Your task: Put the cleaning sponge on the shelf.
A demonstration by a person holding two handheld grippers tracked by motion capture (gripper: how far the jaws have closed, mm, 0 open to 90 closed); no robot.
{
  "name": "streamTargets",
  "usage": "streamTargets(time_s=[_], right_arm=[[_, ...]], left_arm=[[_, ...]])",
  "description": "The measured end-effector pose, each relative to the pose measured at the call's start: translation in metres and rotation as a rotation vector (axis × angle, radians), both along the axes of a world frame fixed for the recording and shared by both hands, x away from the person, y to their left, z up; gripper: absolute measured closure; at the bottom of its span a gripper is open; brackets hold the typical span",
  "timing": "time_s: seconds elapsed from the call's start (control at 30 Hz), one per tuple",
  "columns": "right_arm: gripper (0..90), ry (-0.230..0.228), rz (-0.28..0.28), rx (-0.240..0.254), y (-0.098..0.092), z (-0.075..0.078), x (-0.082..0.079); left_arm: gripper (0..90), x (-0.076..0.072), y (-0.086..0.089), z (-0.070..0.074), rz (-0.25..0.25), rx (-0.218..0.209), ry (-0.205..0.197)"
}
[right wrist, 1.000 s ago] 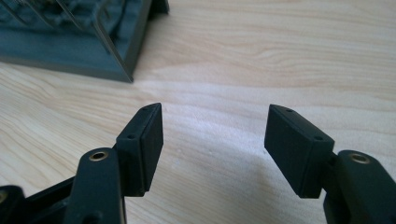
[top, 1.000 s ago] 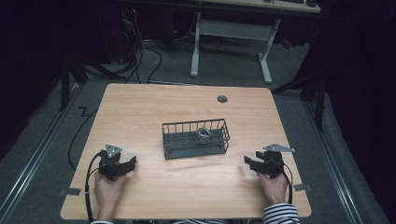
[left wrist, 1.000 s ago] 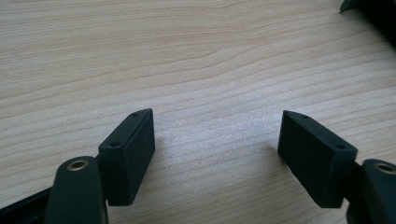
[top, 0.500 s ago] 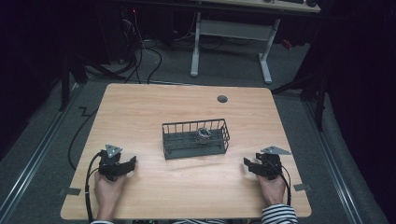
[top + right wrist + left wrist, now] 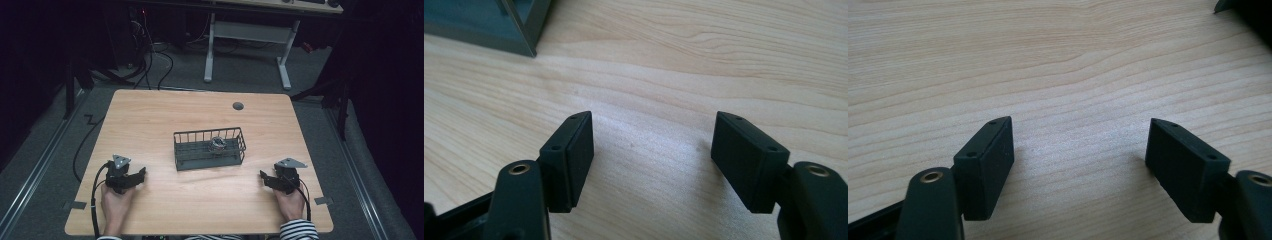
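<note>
I have my left gripper point(image 5: 141, 174) at about eight o'clock on the table point(image 5: 160, 120) and my right gripper point(image 5: 263, 177) at about four, each resting low on the wood with jaws spread wide and nothing between them, probably a ready stance. The wire basket point(image 5: 210, 148) sits at the table's centre between them, a small shiny object point(image 5: 217, 143) inside it, so either hand could reach in equally.

Bare wooden table point(image 5: 150, 120) on every side of the wire basket point(image 5: 209, 148) at centre. Small dark grommet point(image 5: 238, 106) far right of it; open passage left, right, near.
</note>
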State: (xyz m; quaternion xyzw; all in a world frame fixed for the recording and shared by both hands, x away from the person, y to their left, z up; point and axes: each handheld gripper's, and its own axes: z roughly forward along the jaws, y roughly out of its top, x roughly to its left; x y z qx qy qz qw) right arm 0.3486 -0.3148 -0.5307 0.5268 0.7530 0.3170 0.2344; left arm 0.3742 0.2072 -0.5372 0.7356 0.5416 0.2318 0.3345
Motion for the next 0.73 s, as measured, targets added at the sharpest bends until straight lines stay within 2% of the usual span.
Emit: streamTargets(time_s=[0.3, 0.73], right_arm=[[29.0, 0.006, -0.004, 0.0, 0.0003, -0.0002, -0.0003], [28.7, 0.006, -0.007, 0.0, 0.0005, -0.0002, -0.0005]], left_arm=[[27.3, 0.0, -0.0003, 0.0001, -0.002, 0.004, 0.002], [26.7, 0.0001, -0.0007, 0.0, -0.002, 0.008, 0.001]])
